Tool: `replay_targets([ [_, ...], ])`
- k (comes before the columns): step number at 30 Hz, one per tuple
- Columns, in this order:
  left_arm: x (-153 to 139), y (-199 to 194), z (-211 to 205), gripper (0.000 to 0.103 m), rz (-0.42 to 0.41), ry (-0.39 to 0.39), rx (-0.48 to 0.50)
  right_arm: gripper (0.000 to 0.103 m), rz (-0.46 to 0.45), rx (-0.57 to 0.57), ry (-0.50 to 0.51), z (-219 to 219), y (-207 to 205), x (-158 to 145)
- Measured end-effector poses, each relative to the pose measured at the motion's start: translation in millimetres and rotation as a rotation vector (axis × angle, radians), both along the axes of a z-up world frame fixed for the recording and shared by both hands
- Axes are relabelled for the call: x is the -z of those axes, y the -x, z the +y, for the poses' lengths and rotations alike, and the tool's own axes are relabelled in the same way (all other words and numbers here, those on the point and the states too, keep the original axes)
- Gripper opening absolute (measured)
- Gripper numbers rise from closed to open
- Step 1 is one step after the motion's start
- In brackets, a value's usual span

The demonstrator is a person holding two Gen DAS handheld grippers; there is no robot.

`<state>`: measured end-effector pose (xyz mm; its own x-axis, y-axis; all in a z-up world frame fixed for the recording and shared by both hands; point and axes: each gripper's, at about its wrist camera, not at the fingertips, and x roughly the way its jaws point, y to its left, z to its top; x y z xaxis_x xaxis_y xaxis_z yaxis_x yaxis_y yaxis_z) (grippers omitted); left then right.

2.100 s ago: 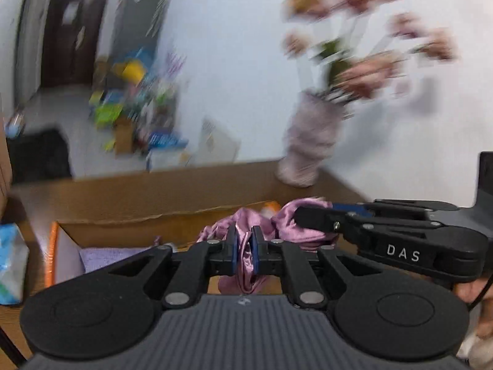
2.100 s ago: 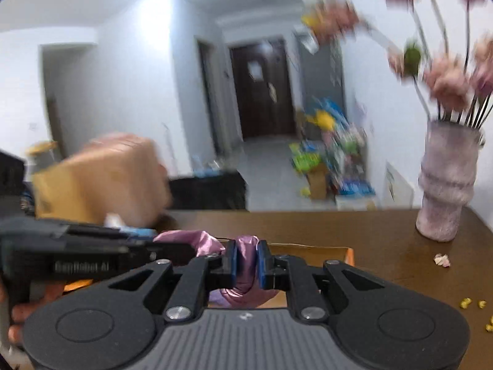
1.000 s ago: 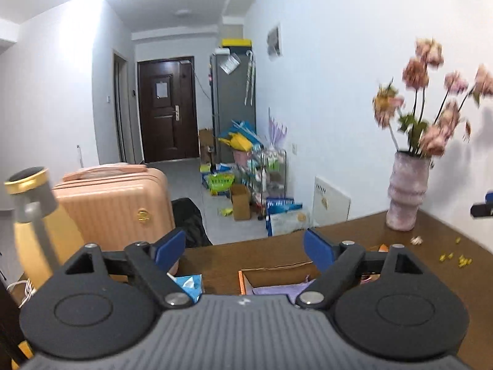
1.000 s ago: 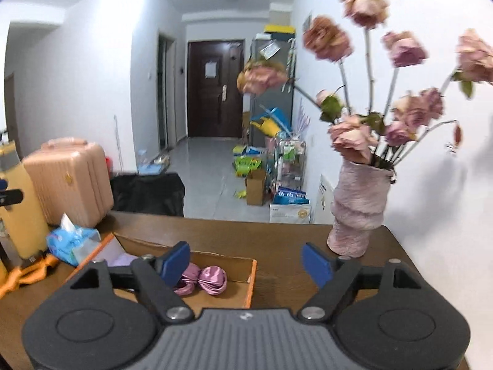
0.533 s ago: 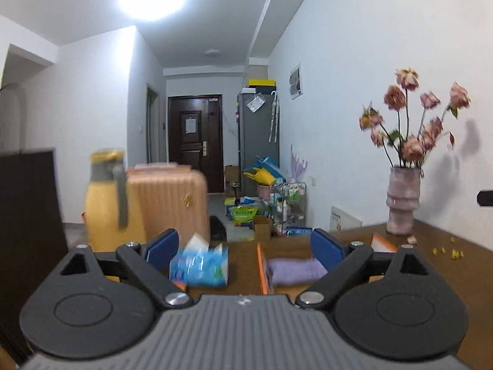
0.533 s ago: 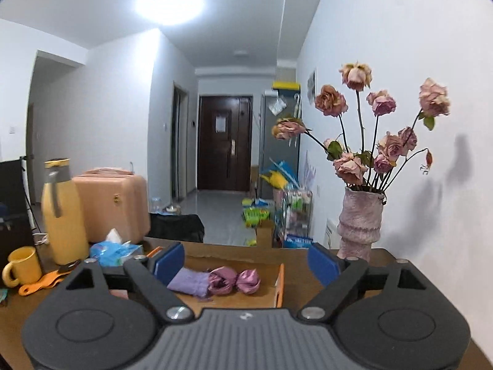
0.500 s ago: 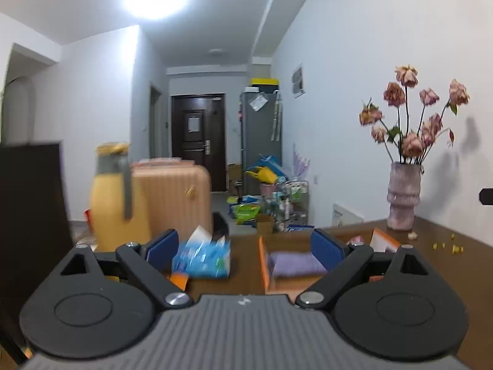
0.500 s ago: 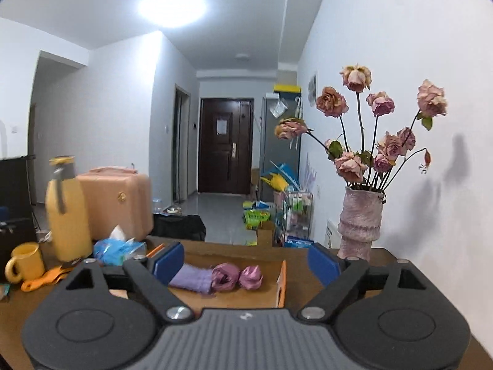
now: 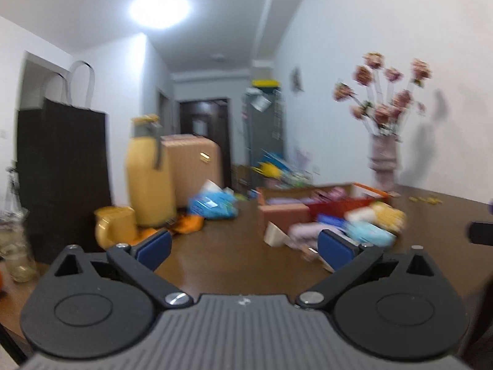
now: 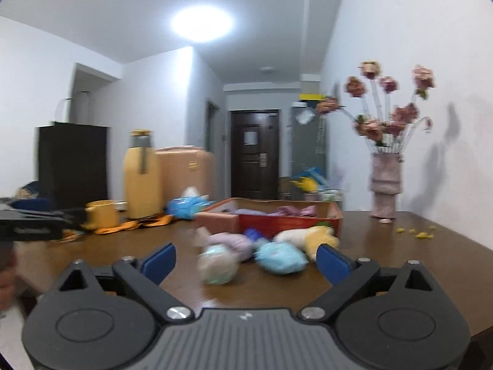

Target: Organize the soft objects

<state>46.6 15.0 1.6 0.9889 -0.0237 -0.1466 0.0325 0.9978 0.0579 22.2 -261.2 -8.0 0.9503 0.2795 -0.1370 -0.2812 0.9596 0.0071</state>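
Above the table (image 10: 400, 246), both the left gripper (image 9: 243, 248) and right gripper (image 10: 245, 260) gape wide, empty; no writing legible

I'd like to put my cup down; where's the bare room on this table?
Bare wood lies nearest the cameras, in front of the soft toys, and at right between the orange box and vase. The left is crowded: yellow mug, thermos, tissue pack.
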Motion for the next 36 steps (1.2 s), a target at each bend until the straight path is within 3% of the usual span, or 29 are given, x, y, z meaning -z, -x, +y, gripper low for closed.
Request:
replay_targets([
  [4,2.8,1.6,-6.1,0.103,-0.016,-0.024,0.009,0.098,-0.017,0.038,0.018,4.5,-3.1,-1.2],
  [21,27.7,-41.2,-9.4,0.103,0.116,0.005,0.038,0.096,0.142,0.095,-0.058,-8.3,-47.5,31.4],
  [26,26.0,-82.8,-9.5,0.101,0.164,0.035,0.048,0.086,0.189,0.084,-0.08,-7.6,-80.7,35.7],
  [29,19.6,-121.9,-14.2,0.09,0.206,0.024,0.038,0.078,0.206,0.078,-0.094,-6.8,-103.4,31.5],
  [30,16.5,-134.0,-14.9,0.085,0.217,0.021,0.03,0.069,0.22,0.068,-0.103,-5.9,-112.5,27.1],
  [33,9.4,-168.1,-9.0,0.082,0.211,0.03,0.015,0.054,0.223,-0.017,-0.126,1.8,-139.7,9.5],
  [36,10.8,-196.4,1.5,0.079,0.214,0.001,-0.015,0.05,0.24,-0.09,-0.149,21.4,-171.4,-4.4],
])
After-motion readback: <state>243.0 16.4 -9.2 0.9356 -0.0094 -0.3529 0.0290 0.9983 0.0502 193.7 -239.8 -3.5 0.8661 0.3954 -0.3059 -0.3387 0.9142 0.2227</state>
